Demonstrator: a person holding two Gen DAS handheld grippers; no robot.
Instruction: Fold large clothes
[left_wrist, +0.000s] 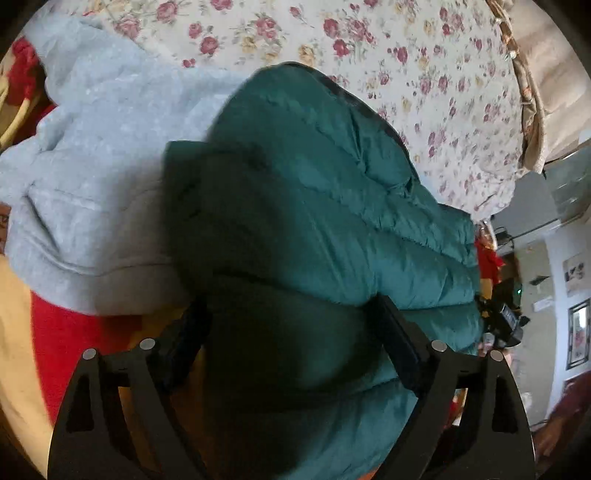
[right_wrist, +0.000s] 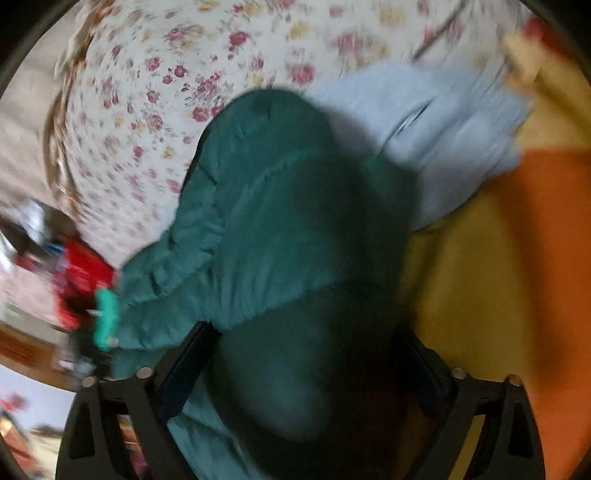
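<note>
A dark green quilted puffer jacket (left_wrist: 332, 206) lies bunched on the bed and fills the middle of both views; it also shows in the right wrist view (right_wrist: 288, 206). My left gripper (left_wrist: 291, 332) has its two black fingers spread wide, with a thick fold of the jacket bulging between them. My right gripper (right_wrist: 306, 358) stands the same way, fingers wide apart around a dark bulge of the jacket. The right wrist view is blurred by motion.
A light grey fleece garment (left_wrist: 92, 166) lies beside the jacket, also seen in the right wrist view (right_wrist: 436, 125). A floral bedsheet (left_wrist: 424, 74) covers the bed beyond. A red and yellow blanket (left_wrist: 62, 332) lies underneath. Room clutter (left_wrist: 506, 314) stands past the bed edge.
</note>
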